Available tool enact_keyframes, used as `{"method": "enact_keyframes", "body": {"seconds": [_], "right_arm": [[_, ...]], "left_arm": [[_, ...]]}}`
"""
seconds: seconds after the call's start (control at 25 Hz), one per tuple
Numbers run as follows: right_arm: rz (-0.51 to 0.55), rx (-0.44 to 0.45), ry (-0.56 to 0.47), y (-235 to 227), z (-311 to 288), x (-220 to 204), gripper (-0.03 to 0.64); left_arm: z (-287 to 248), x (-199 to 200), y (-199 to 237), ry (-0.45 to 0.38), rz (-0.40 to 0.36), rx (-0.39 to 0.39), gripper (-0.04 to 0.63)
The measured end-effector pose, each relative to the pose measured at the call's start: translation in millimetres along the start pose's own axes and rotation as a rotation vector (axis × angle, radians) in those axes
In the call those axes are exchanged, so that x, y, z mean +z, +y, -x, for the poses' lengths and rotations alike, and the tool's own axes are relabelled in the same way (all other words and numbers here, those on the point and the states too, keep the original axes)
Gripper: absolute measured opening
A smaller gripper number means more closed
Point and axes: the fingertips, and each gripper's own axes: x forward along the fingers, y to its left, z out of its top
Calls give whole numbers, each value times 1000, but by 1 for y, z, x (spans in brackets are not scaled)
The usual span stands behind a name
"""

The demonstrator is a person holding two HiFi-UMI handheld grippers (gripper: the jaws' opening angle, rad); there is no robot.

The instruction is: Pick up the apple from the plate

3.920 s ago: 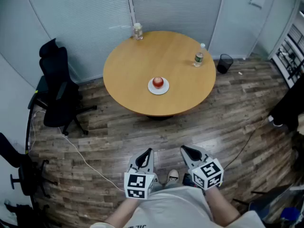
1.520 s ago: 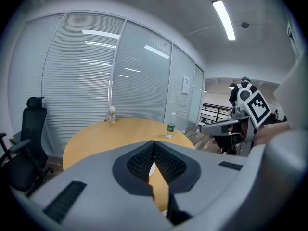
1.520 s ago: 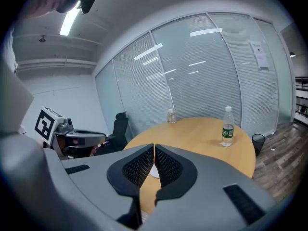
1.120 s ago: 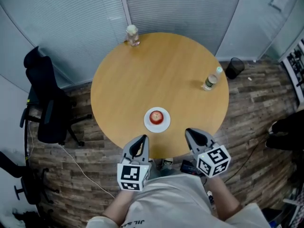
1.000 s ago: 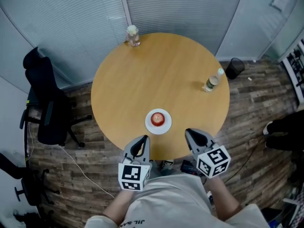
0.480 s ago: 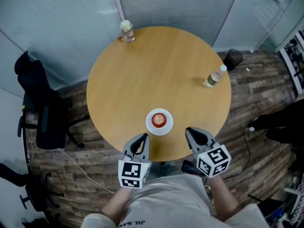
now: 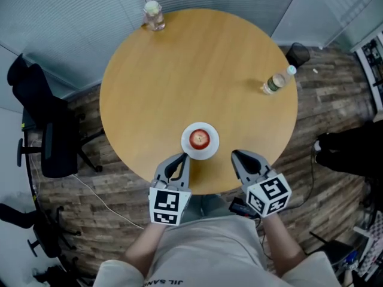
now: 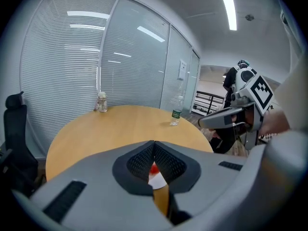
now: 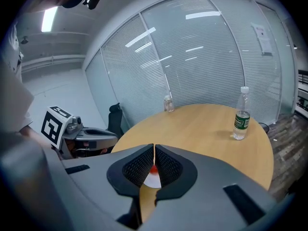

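Note:
A red apple [image 7: 199, 139] sits on a small white plate [image 7: 209, 150] near the front edge of the round wooden table [image 7: 197, 76]. My left gripper [image 7: 178, 162] hovers at the table's near edge, just left of the plate, jaws shut and empty. My right gripper [image 7: 240, 158] hangs just right of the plate, also shut with nothing in it. Through the slit of each gripper's jaws the apple [image 8: 154, 168] [image 9: 153, 169] and the plate [image 8: 157, 179] [image 9: 150, 180] peek out a short way ahead. Neither gripper touches the plate.
A plastic water bottle [image 7: 276, 82] stands at the table's right side, and a glass jar [image 7: 153, 15] at its far edge. A black office chair [image 7: 42, 124] stands left of the table, a dark bin [image 7: 297, 54] at the far right, and a cable [image 7: 96, 190] runs over the wooden floor.
I have come closer to the table: both grippers now reach its near edge and flank the plate. Both sank a little and stayed shut.

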Motion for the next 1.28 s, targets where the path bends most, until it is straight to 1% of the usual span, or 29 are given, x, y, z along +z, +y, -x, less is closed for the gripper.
{"method": "enact_keyframes", "body": {"seconds": [0.24, 0.72, 0.84, 0.96, 1.04, 1.16, 1.2, 1.28], "right_arm": [[-20, 8, 18, -1, -15, -5, 32], [-47, 27, 53, -6, -38, -10, 32], [-53, 27, 60, -9, -42, -13, 32], [-58, 27, 67, -9, -44, -14, 32], [-60, 29, 71, -9, -45, -15, 32], [-66, 23, 74, -10, -44, -17, 32], [-68, 22, 75, -10, -43, -18, 32], [-73, 20, 78, -10, -42, -20, 32]], "left_arm": [[-18, -11, 2, 37, -32, -17, 3], [-50, -28, 12, 101, -36, -36, 6], [-58, -32, 12, 115, -26, -48, 47], [-63, -39, 13, 136, -19, -60, 73], [-68, -43, 10, 152, -33, -70, 101], [-74, -51, 6, 176, -74, -82, 132], [-76, -54, 5, 186, -84, -87, 149], [-80, -59, 3, 205, -92, -100, 203]]}}
